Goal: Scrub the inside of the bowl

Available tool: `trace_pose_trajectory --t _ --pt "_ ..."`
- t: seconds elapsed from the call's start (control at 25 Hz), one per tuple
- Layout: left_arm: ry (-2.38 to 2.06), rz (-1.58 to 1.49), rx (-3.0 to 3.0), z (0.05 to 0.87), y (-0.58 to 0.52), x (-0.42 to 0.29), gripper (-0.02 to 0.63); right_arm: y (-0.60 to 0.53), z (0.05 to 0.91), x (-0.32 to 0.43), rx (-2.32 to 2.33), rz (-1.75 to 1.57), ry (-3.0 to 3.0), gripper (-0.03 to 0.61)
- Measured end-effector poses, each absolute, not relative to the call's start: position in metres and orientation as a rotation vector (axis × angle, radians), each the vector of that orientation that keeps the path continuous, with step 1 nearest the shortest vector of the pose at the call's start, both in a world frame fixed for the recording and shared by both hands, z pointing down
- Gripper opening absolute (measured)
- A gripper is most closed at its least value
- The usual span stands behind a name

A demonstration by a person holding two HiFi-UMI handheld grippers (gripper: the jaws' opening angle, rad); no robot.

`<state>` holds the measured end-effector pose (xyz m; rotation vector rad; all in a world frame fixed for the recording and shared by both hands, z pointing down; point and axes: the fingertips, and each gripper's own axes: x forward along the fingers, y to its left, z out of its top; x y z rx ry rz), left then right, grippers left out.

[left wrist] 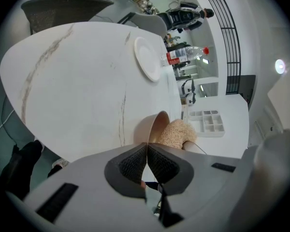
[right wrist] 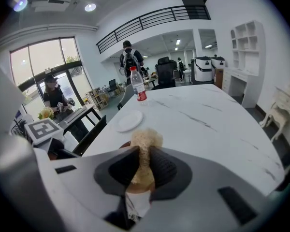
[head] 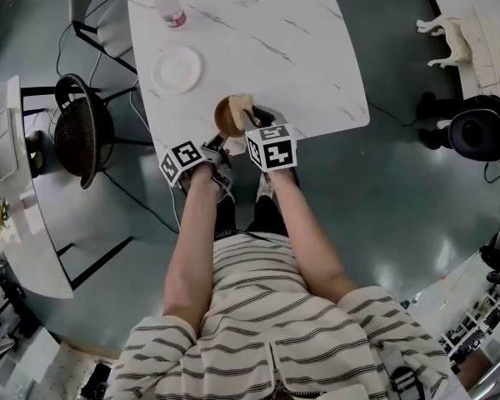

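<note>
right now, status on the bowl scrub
Left gripper shut on bowl rim, bowl tilted. Right gripper shut on scrubber at bowl's mouth. Clear of it: plate, bottle.

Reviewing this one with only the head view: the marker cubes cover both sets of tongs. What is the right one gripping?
Observer: The right gripper has its tongs shut on a beige fibrous scrubber, whose head pokes out past the tips.
Operator: And the left one?
Observer: The left gripper has its tongs closed on the near rim of the bowl.
Operator: Is the scrubber down inside the bowl?
Observer: Seen side-on in the left gripper view, much of its head stands above the rim. I cannot tell whether it touches the inside.
</note>
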<state>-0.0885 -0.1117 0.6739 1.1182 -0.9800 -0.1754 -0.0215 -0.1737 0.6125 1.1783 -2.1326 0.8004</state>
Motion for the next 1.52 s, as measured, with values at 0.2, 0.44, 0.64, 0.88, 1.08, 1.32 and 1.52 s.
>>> trace_pose_trajectory --t 0.2,0.44,0.64,0.88,1.08,1.32,1.52 --pt "-0.988 -0.181 1.114 0.675 -0.113 -0.092 0.011 -0.173 0.612 -0.026 1.165 0.78 -2.141 0.075" --pt "-0.979 -0.167 1.124 0.675 -0.114 -0.091 0.011 -0.173 0.609 -0.04 1.124 0.749 -2.161 0.075" --pt "-0.968 -0.164 1.128 0.675 -0.114 -0.087 0.01 -0.173 0.615 -0.045 1.108 0.764 -2.16 0.075" --pt "-0.962 -0.163 1.128 0.675 -0.115 -0.086 0.009 -0.168 0.619 -0.053 1.065 0.785 -2.173 0.075" --pt "-0.966 -0.165 1.128 0.676 -0.116 -0.087 0.011 -0.163 0.621 -0.05 1.055 0.791 -2.173 0.074" --pt "-0.97 -0.165 1.125 0.676 -0.116 -0.087 0.009 -0.154 0.625 -0.04 1.035 0.772 -2.16 0.074" --pt "-0.972 -0.169 1.122 0.675 -0.116 -0.087 0.011 -0.153 0.627 -0.033 1.023 0.733 -2.143 0.074"
